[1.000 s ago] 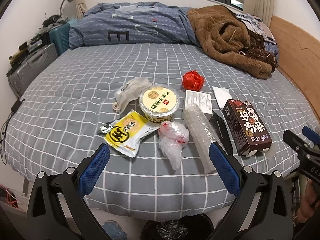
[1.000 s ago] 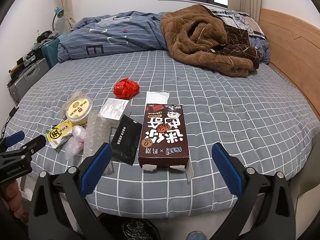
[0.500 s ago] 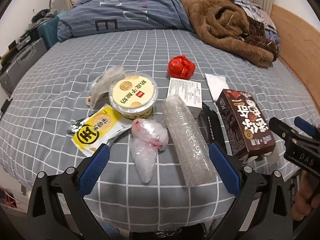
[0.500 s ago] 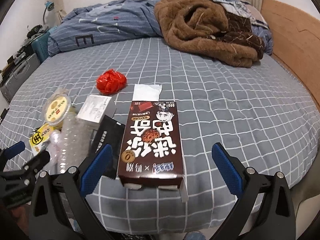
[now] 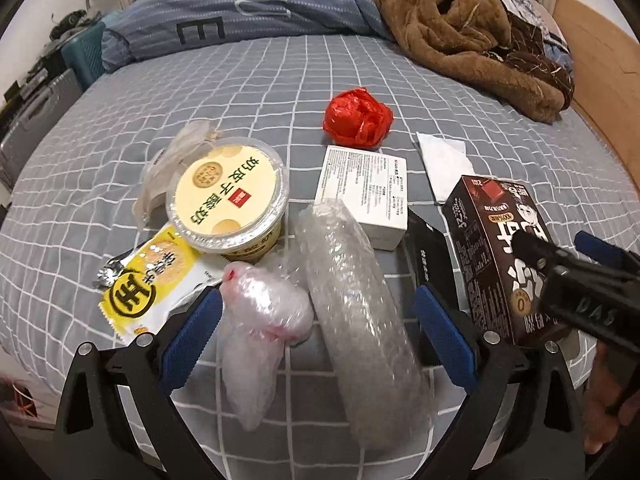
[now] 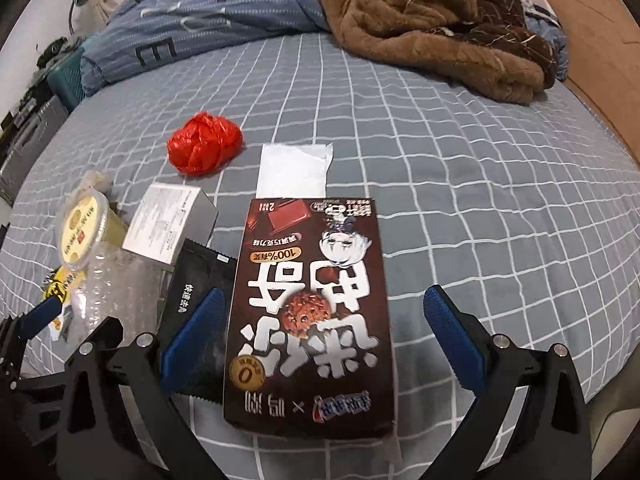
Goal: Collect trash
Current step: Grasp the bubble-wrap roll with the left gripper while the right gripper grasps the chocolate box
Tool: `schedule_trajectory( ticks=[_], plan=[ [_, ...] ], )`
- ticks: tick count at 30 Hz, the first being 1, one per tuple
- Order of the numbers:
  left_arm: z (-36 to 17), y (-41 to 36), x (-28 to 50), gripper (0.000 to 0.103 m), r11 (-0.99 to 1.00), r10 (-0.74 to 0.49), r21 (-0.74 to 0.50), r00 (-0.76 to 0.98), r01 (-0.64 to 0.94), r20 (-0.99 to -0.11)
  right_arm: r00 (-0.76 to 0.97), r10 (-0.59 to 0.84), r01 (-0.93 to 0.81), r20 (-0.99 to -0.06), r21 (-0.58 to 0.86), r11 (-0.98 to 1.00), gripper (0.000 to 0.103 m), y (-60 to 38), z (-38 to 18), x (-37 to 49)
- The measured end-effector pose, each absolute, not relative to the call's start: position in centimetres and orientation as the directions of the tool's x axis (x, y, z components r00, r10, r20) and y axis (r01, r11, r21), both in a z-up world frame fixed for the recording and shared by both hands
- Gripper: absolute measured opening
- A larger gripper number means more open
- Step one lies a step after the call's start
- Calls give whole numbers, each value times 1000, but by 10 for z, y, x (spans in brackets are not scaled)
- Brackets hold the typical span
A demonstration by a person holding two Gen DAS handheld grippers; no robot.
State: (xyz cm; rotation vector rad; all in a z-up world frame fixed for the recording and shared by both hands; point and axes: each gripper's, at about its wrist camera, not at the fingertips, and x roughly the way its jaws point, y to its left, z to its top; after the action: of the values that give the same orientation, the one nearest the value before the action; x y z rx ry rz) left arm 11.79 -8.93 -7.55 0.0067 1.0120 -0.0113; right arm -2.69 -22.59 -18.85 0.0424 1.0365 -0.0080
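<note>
Each gripper, left gripper (image 5: 316, 328) and right gripper (image 6: 320, 332), has black angular arms, silver screws at the joints and ribbed blue pads (image 6: 454, 344); white "DAS" lettering marks one body.

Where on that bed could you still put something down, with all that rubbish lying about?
Bare sheet lies right of the brown box, up to the brown blanket, and left of the yellow cup. Between cup and box it is crowded: bubble wrap, white box, black pouch lie touching.
</note>
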Motion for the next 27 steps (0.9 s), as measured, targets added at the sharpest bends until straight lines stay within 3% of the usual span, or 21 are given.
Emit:
schedule_trajectory(
  ticks=[8, 16, 21, 27],
  plan=[
    [-86, -89, 127, 87, 1000, 12, 15, 499, 2, -867, 479, 14, 31, -878, 33, 999, 96, -223, -199, -13],
    [-78, -95, 120, 73, 1000, 15, 15, 499, -4, -866, 454, 2, 35, -891, 21, 999, 96, -219, -207, -9],
    [-74, -107, 111, 73, 999, 15, 34, 513, 27, -858, 442, 0, 35, -897, 17, 999, 93, -218, -210, -7],
    [-84, -110, 112, 58, 998, 43, 60, 496, 19, -867, 437, 8, 31, -900, 24, 999, 90, -219, -212, -8]
  ],
)
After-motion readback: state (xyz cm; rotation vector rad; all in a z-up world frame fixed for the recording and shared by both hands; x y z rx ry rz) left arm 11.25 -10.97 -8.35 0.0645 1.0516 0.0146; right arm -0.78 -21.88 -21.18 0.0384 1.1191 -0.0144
